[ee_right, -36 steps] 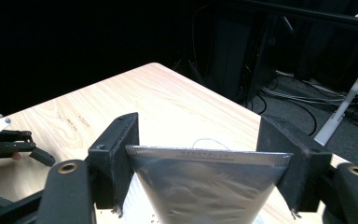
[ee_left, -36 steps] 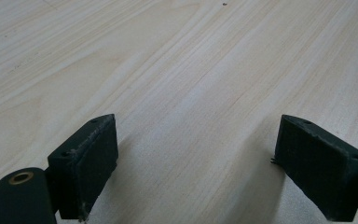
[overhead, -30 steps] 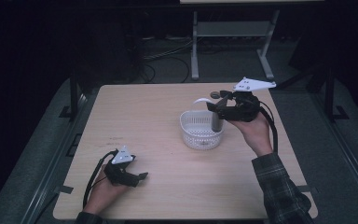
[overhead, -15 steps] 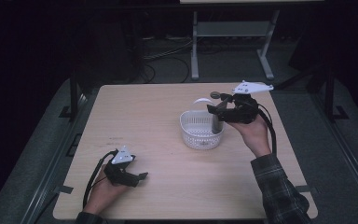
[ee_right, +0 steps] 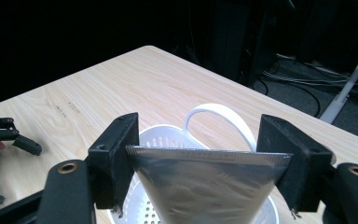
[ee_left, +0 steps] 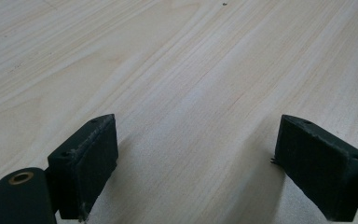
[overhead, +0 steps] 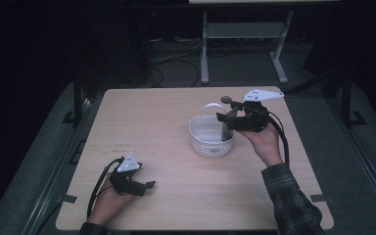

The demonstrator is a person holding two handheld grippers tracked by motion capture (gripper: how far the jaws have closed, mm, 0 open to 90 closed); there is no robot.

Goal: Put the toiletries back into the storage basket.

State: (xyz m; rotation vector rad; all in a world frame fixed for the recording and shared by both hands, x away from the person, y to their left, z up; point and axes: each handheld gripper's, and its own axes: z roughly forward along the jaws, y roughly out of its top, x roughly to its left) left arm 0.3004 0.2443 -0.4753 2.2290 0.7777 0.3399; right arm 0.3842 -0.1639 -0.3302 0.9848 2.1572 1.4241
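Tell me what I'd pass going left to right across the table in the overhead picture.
Left claw, resting low on the table → white perforated basket → right claw, clamped on a silvery pouch over the basket.

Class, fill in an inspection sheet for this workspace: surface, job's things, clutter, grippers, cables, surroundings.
Surface: light wooden table, bare apart from the job's things.
Job's things: white perforated basket with a loop handle, right of centre; silvery pouch held above it.
Clutter: nothing seen.
Grippers: right gripper shut on the pouch's top edge; left gripper open, low over the table's near left, holding nothing.
Cables: a black cable trails from each gripper; loose cables lie on the floor beyond the table.
Surroundings: dark room, grey floor, a metal stand behind the table.
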